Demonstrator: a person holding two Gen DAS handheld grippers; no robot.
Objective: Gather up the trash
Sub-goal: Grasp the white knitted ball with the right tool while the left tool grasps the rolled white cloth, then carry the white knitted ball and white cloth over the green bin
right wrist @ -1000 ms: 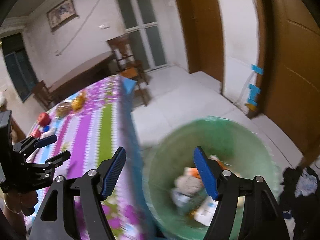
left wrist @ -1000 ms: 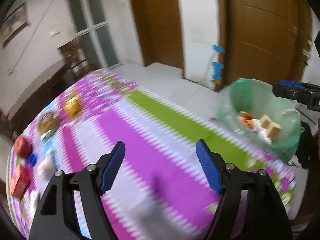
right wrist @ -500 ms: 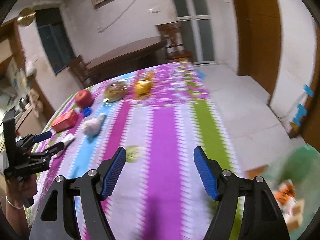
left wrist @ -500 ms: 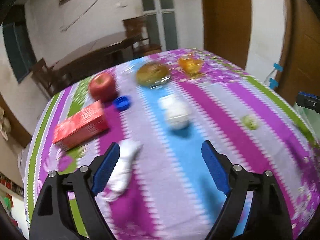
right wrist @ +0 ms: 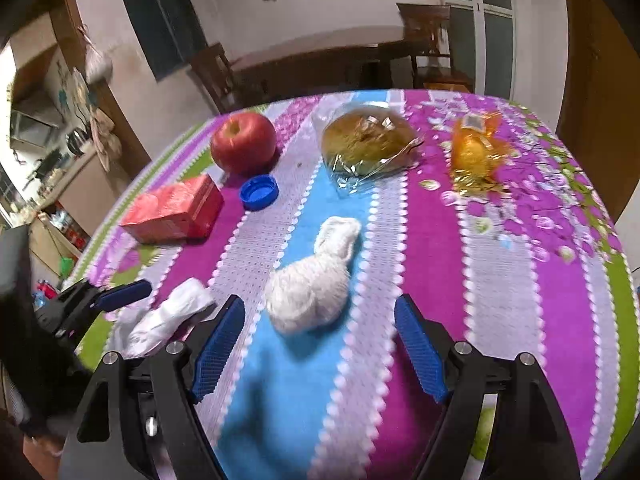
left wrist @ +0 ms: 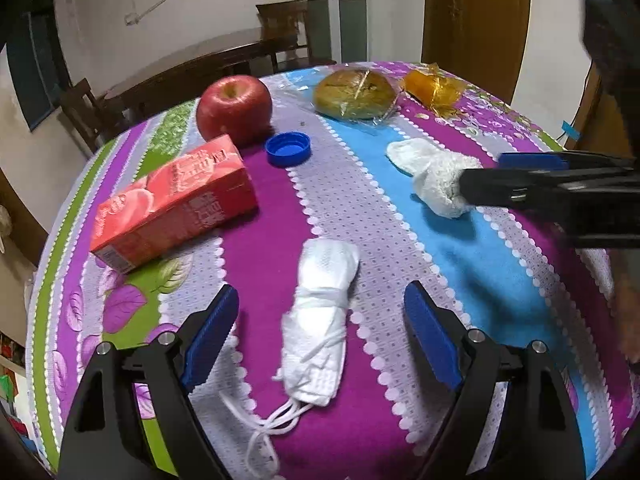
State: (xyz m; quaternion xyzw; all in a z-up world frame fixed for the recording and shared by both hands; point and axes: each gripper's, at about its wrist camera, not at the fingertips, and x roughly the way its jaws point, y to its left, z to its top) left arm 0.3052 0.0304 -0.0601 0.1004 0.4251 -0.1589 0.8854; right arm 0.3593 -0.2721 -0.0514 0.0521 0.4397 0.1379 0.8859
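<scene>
A crumpled white face mask [left wrist: 320,316] with loose strings lies on the striped tablecloth between the open jaws of my left gripper [left wrist: 322,334]; it also shows in the right wrist view [right wrist: 164,320]. A rolled white sock [right wrist: 310,286] lies just ahead of my open, empty right gripper [right wrist: 318,344]; it also shows in the left wrist view [left wrist: 434,178], where one right finger reaches in beside it. A blue bottle cap [left wrist: 288,149] and a red carton [left wrist: 176,198] lie further back.
A red apple [left wrist: 234,106], a wrapped bun [left wrist: 354,94] and an orange wrapped item [left wrist: 434,88] sit at the table's far side. A green scrap [right wrist: 484,434] lies by the near right edge. A wooden table and chairs [right wrist: 312,60] stand behind.
Both grippers have swung from the green bin back over the table and dropped closer. The left now straddles the mask; the right has closed in on the sock.
</scene>
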